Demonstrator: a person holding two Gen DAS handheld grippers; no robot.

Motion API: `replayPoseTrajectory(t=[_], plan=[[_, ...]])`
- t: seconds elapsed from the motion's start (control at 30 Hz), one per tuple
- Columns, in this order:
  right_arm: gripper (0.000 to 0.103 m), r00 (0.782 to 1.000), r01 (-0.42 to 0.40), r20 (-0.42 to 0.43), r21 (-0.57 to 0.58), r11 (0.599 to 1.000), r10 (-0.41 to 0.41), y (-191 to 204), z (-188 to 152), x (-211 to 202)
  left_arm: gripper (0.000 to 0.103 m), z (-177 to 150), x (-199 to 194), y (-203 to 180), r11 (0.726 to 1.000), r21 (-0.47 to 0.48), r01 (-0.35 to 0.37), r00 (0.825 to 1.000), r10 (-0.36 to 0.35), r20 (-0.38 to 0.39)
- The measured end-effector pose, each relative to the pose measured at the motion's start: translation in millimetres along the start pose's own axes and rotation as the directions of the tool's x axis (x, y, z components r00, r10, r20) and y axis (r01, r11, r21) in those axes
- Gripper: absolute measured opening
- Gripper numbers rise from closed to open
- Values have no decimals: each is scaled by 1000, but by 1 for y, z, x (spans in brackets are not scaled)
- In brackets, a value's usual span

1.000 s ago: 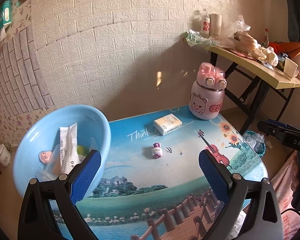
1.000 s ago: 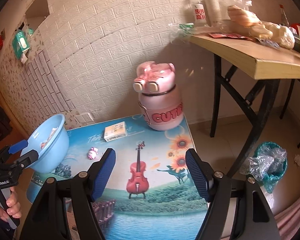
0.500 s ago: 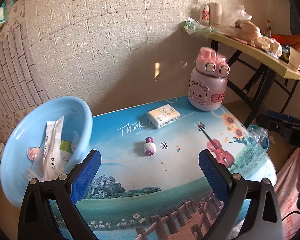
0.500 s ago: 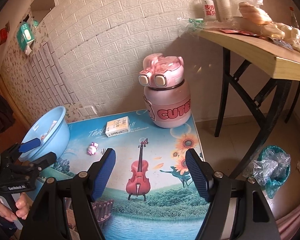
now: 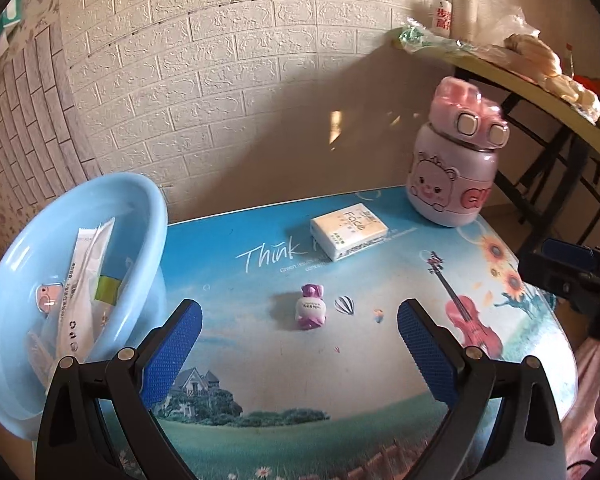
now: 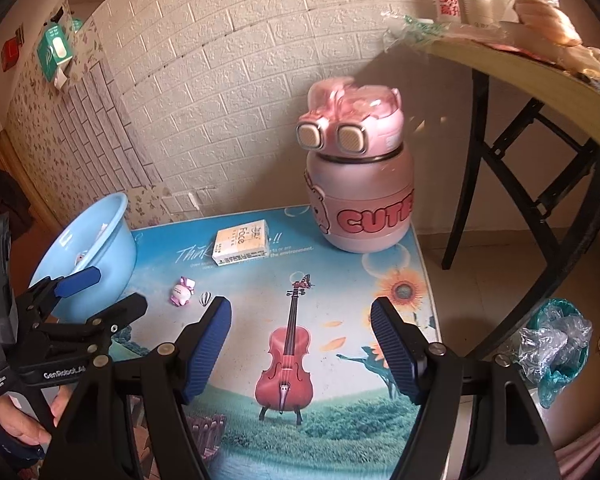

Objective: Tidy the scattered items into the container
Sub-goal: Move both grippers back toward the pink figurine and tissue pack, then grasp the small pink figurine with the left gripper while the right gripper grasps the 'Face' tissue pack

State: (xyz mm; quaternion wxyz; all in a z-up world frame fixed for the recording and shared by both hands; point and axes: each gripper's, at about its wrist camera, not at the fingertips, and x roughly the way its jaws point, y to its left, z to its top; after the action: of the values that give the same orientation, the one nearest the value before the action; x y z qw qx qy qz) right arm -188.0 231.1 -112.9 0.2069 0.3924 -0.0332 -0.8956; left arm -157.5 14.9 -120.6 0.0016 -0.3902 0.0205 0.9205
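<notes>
Left tongs (image 5: 300, 344) agape just behind candy (image 5: 310, 312)

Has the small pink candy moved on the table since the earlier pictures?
No. The candy lies beside the printed balloon on the table, as before; only the camera came nearer.

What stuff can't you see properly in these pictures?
- Blue basin: in the left wrist view the left gripper covers its near rim; in the right wrist view only a sliver of its inside shows.
- Packets in the basin: print too small to read.
- Pink bottle: its word is cut off by the bottle's curve in both views.
- Tissue pack: small print unreadable.
- Small candy: label too tiny.
</notes>
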Motion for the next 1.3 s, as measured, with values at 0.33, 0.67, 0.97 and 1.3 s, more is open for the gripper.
replayPoseTrajectory(t=[0.33,0.67,0.97,1.3], plan=[[74,999,-29,-21,-48,998,28,14,6,34,99,3,21,-12,1000,3,-14,1000,14,-12],[74,1000,-8,-24,-50,999,7,8,12,46,82,9,46,-1,994,-101,-41,998,36,-50],[74,999,-45,-27,-106,993,42,29,18,69,78,1,67,16,991,-116,-68,993,56,-105],[74,996,-72,-55,-145,987,64,48,33,102,48,1,81,3,1000,-24,-5,990,1,-139]])
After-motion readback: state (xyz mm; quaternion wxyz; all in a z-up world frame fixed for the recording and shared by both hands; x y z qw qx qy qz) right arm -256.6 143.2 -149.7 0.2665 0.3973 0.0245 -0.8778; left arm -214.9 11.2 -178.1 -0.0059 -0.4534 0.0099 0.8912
